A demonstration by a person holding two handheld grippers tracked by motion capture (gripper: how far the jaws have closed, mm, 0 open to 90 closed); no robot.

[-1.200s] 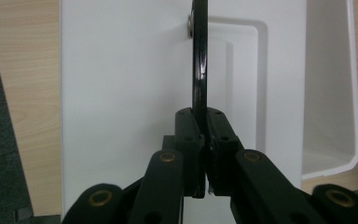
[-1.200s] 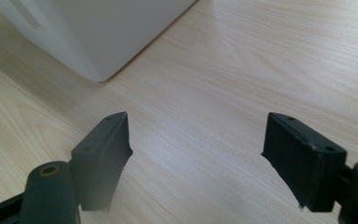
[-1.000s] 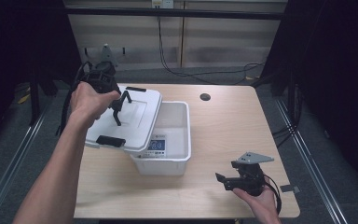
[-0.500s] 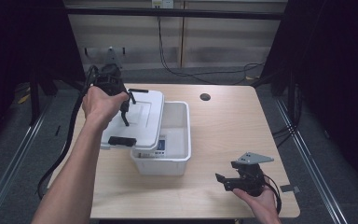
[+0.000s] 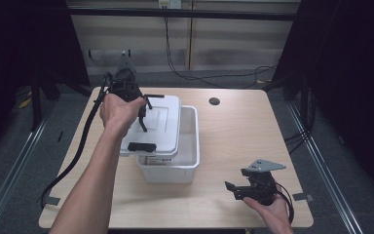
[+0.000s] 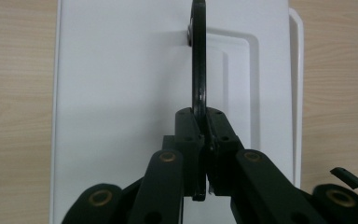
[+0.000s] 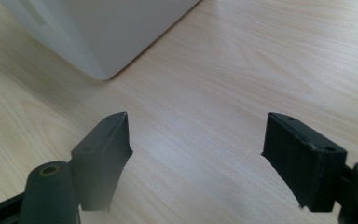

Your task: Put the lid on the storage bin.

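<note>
Table (image 5: 243, 131): white bin (image 5: 187, 165) left of centre. White lid (image 5: 163, 122) lies askew over the bin's left half. Left gripper (image 5: 143, 114) clamped on lid's black handle (image 6: 198, 70) (jaws tight). Right gripper (image 5: 238, 190) right of bin, jaws wide, holding nothing.

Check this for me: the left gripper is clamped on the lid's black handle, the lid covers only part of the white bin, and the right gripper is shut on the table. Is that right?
One thing is off: the right gripper is open, its jaws wide apart over bare table, as the right gripper view shows. The left gripper is clamped on the lid's black handle, and the lid covers only part of the white bin.
</note>
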